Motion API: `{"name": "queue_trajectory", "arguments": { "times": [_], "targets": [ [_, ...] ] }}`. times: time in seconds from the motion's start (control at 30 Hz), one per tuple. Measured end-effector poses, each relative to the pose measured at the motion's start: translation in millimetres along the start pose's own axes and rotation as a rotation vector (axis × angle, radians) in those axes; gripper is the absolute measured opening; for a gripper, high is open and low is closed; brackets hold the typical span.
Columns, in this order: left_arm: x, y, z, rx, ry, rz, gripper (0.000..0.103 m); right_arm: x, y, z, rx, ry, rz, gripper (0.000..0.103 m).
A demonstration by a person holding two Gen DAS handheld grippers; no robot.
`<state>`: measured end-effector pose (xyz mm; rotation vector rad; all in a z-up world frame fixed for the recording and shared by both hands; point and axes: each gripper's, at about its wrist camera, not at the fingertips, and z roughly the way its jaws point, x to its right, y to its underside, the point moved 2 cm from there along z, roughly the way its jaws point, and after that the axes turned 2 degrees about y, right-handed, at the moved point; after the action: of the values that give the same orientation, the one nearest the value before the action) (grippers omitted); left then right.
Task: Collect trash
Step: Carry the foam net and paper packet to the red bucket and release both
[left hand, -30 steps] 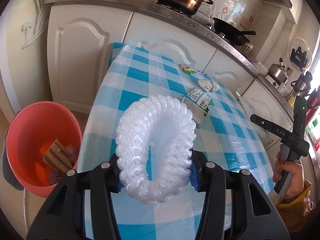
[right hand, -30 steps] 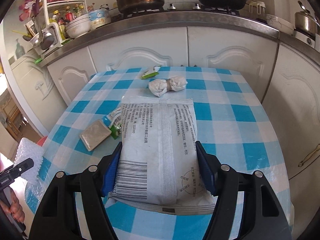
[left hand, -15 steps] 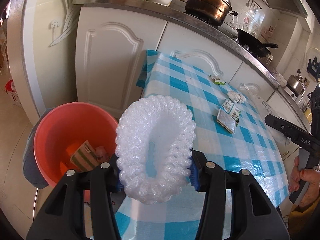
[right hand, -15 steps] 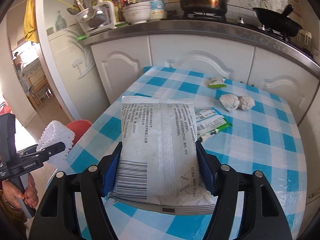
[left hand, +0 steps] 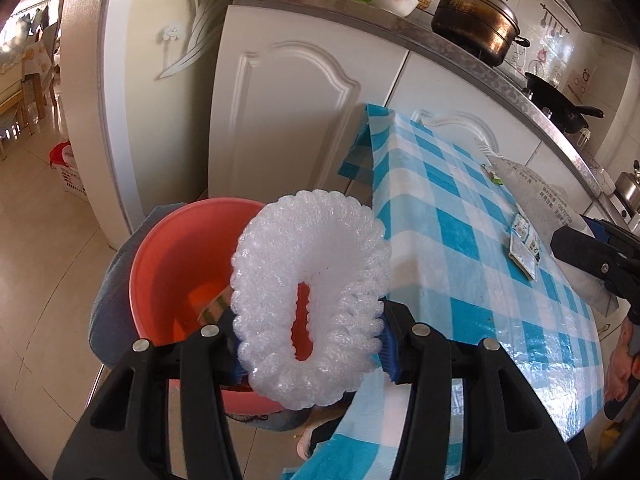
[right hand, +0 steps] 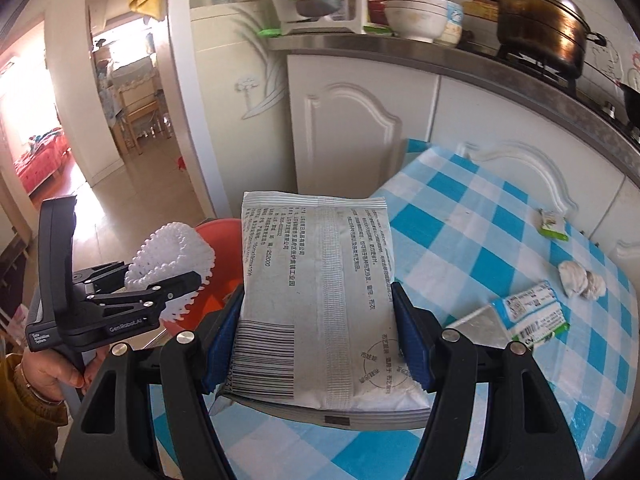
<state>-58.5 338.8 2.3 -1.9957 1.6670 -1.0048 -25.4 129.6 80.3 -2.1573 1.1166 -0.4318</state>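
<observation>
The left gripper (left hand: 310,340), angled downward at the lower centre, is clamped on a white foam fruit net (left hand: 310,300) over the red bucket (left hand: 176,264), while the right gripper (right hand: 316,344) squeezes a grey printed packet (right hand: 320,292) above the table's near edge. A second ago both hung over the checked tablecloth (left hand: 460,240); now they have swung left toward the bucket. A green-blue wrapper (right hand: 532,316), crumpled tissue (right hand: 580,280) and a small green sachet (right hand: 552,224) lie at right.

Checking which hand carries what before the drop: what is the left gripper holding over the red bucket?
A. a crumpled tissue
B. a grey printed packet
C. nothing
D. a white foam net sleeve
D: in the left wrist view the left gripper is closed on the white foam net sleeve, in front of the red bucket; the grey printed packet is in the right gripper.
</observation>
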Motion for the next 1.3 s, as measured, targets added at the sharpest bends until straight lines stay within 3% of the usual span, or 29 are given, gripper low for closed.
{"name": "queue_trajectory", "arguments": {
  "times": [0.4,1.03,1.23,1.3],
  "targets": [
    [-34.6,9.3,21.3,-0.036,-0.060,-0.027,0.051,-55.1,-15.3,52.6,-0.073,-0.056,-0.140,0.069],
    [-62.4,21.3,52.3,-0.090,-0.116,-0.058,0.052,-96.5,-12.6,113.1,-0.175,-0.034,-0.283,0.070],
    [-65.5,24.3,61.9,-0.109,-0.120,-0.056,0.056,-99.8,-12.4,123.7,-0.193,-0.022,-0.308,0.070],
    [-66.7,25.5,64.8,-0.113,-0.128,-0.056,0.062,-101.7,-12.5,128.2,-0.200,-0.025,-0.317,0.071]
  ]
}}
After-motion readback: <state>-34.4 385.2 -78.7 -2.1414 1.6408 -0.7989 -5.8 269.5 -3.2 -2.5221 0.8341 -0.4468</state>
